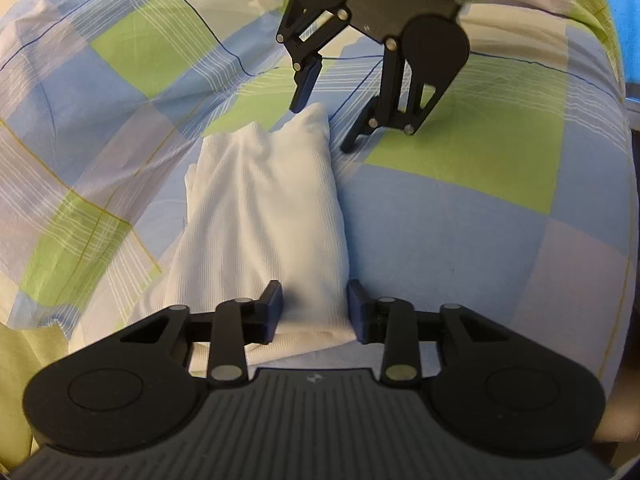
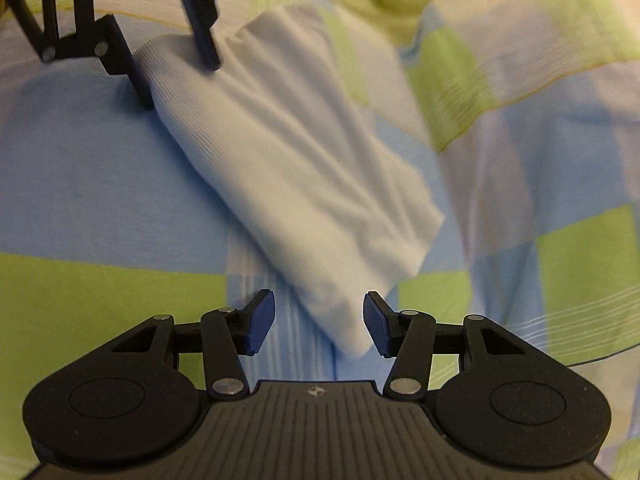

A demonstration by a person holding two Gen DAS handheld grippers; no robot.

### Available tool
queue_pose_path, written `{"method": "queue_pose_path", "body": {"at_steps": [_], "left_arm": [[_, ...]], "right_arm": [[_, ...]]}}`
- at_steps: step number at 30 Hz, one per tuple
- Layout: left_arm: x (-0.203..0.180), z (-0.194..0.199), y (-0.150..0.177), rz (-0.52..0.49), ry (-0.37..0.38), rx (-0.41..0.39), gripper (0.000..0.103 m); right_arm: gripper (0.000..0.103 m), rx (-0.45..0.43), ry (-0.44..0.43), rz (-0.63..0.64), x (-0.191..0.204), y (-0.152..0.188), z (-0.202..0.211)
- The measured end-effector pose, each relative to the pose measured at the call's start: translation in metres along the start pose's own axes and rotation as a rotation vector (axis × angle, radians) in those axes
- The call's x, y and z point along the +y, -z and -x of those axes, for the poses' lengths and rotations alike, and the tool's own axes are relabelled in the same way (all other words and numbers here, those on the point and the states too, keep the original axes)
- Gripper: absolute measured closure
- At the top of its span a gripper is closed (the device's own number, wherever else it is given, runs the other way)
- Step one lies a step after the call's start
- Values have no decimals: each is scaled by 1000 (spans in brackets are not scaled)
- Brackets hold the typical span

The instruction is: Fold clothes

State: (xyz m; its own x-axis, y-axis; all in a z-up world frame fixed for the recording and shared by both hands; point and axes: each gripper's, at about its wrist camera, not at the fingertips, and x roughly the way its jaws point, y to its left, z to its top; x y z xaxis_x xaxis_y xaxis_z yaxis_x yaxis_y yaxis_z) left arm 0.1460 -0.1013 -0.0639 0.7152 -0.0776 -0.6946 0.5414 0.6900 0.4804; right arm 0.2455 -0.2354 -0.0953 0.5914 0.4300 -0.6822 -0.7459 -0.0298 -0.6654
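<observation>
Two grippers stand at the opposite ends of one white ribbed garment (image 1: 264, 216), which lies already folded into a long narrow bundle on a checked bedsheet (image 1: 460, 200) of blue, green and pale squares. In the left wrist view the left gripper (image 1: 315, 310) has its jaws apart, one on each side of the near end of the bundle, with nothing pinched. The right gripper (image 1: 326, 128) is at 12 o'clock, also released, with one blue pad (image 1: 306, 84) just at the far corner of the cloth.

In the right wrist view the bundle runs from 6 o'clock up toward 11 o'clock, and its near tip sits between the spread fingers.

I judge that the step in hand is taking hold of both ends for one more fold. The next move calls for both grippers to pinch all layers together, then bring one end over the other without letting the inner layers slip out.
</observation>
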Motion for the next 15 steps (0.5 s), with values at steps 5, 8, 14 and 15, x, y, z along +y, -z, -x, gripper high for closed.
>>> {"method": "queue_pose_path", "body": {"at_steps": [5, 8, 14, 15], "left_arm": [[-4, -6, 3, -54, -62, -24, 85], [-3, -8, 7, -66, -59, -40, 91], [6, 4, 18, -114, -40, -113, 94], [8, 9, 21, -122, -30, -133, 94]], "right_arm": [[54, -95, 126, 27, 14, 6, -7], [84, -89, 153, -8, 16, 2, -12], [101, -15, 207, -97, 30, -5, -1], [101, 1, 218, -104, 36, -7, 8]]}}
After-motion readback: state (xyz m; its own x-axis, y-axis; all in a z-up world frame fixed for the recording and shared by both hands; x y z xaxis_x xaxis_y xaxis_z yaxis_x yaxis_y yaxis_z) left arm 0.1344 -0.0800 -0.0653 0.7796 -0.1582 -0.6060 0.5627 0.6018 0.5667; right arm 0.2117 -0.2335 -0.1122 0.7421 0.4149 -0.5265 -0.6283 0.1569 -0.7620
